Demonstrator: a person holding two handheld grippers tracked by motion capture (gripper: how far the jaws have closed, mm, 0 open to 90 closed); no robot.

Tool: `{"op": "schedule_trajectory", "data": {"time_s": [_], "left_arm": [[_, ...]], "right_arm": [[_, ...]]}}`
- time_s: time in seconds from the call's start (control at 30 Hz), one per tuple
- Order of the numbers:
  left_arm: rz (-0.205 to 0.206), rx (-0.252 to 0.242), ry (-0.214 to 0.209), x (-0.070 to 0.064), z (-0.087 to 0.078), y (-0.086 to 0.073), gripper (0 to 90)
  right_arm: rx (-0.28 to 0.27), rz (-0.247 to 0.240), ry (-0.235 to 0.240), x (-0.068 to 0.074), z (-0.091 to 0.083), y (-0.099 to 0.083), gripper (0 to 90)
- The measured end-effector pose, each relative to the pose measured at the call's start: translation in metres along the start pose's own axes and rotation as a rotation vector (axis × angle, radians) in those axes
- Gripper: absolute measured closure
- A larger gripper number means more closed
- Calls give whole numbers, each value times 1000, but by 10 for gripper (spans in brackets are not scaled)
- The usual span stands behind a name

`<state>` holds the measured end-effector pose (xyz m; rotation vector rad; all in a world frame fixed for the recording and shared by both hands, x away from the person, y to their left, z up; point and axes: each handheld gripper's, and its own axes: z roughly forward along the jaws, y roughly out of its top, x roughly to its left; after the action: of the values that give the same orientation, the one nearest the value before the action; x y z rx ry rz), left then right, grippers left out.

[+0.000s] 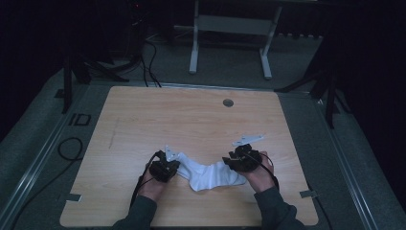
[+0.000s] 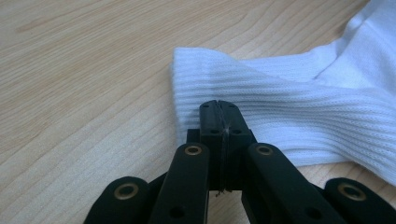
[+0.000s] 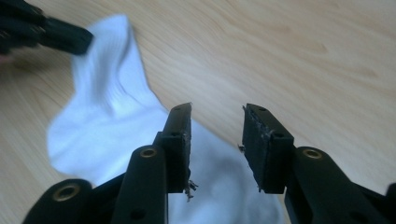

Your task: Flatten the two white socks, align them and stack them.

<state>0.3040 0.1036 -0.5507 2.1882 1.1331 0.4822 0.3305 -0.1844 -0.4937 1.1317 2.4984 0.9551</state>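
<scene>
A white ribbed cotton sock (image 1: 209, 175) lies flat on the pale wood-grain table (image 1: 158, 115), stretched between the two hand-held grippers near the person's edge of the tabletop. The left gripper (image 2: 218, 112) has its black jaws pressed together with no gap between them, and in the left gripper view their tips sit on the ribbed cuff end of the sock, whose folded edge lies just ahead of them; whether a layer of fabric is actually pinched between the jaws cannot be told. In the high view that gripper rests at the sock's cuff end, the person's left hand (image 1: 152, 186) behind it. The right gripper (image 3: 217, 140) stands with its jaws clearly apart, holding nothing; the foot end of the sock lies beneath and just beyond its left-hand jaw, while bare table shows through the gap and past the other jaw. Farther along the sock from the right gripper, the left gripper appears at the cuff. The right hand (image 1: 261, 178) holds its gripper beside the sock's toe end.
</scene>
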Motion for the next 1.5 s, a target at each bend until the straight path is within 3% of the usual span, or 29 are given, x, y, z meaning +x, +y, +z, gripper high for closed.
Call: {"op": "schedule_trajectory", "data": {"time_s": [0.23,0.53,0.63,0.77,0.83,1.07,1.5], "left_arm": [[0,1,1,0,0,0,895],[-4,-1,-4,0,0,0,895],[-6,0,-5,0,0,0,895],[-7,-1,-6,0,0,0,895],[-6,0,-4,0,0,0,895],[-7,4,-7,0,-1,-1,895],[-11,6,-10,0,-2,-2,895]], "right_arm": [[45,35,-6,-10,6,-22,581],[93,54,12,-13,22,-34,560],[109,63,17,-12,27,-36,606],[120,58,28,-12,29,-39,772],[122,50,25,-12,29,-39,806],[118,40,-7,-14,30,-38,830],[101,29,-20,-15,24,-38,836]]}}
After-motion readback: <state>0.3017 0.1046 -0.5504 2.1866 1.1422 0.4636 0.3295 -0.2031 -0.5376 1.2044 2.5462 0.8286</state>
